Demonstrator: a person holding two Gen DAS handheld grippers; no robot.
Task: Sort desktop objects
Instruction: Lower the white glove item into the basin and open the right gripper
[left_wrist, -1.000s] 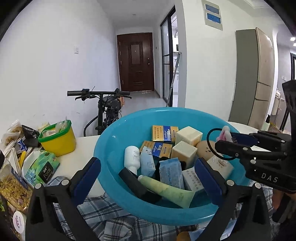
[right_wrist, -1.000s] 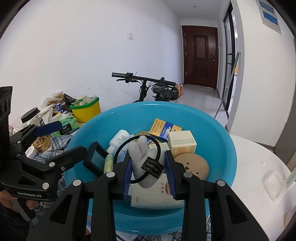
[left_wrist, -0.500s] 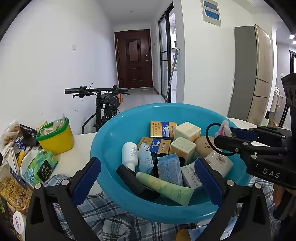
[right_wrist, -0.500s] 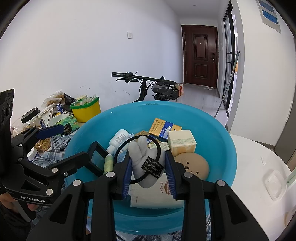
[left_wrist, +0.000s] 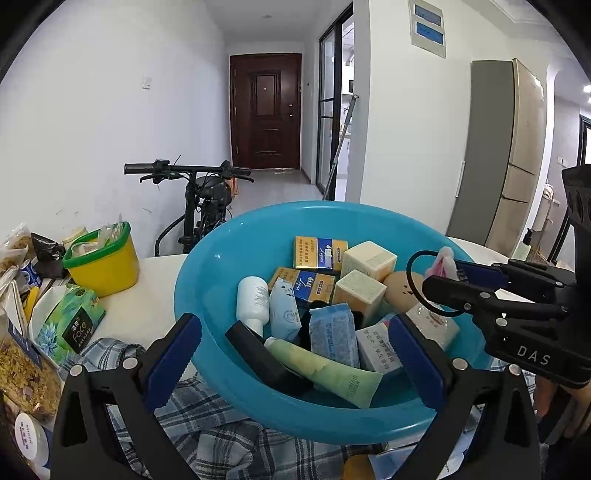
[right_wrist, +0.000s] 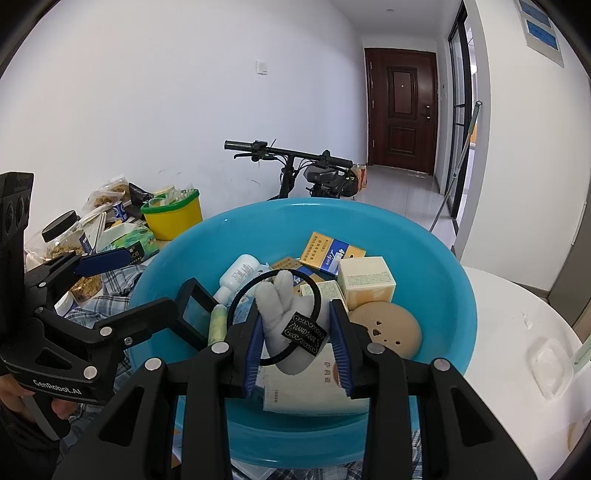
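Observation:
A blue plastic basin (left_wrist: 207, 266) (right_wrist: 443, 280) stands on the table and holds several boxes, a white bottle (left_wrist: 252, 299), a green tube (left_wrist: 325, 369), a black mirror case (right_wrist: 194, 314) and a tan round puff (right_wrist: 391, 326). My right gripper (right_wrist: 297, 332) is shut on a plush hair tie (right_wrist: 291, 325) with a black elastic loop, held over the basin's near side; it also shows in the left wrist view (left_wrist: 439, 264). My left gripper (left_wrist: 295, 354) is open and empty, its fingers either side of the basin's near rim.
A yellow tub with a green rim (left_wrist: 101, 262) (right_wrist: 173, 214), a green tissue pack (left_wrist: 66, 321), snack bags and a jar (right_wrist: 64, 236) crowd the table's left. A plaid cloth (left_wrist: 207, 435) lies under the basin. A bicycle (left_wrist: 207, 199) stands behind. A clear lid (right_wrist: 552, 367) lies right.
The left gripper has dropped slightly, so the basin looks higher in its view. The right gripper holds the hair tie in about the same place.

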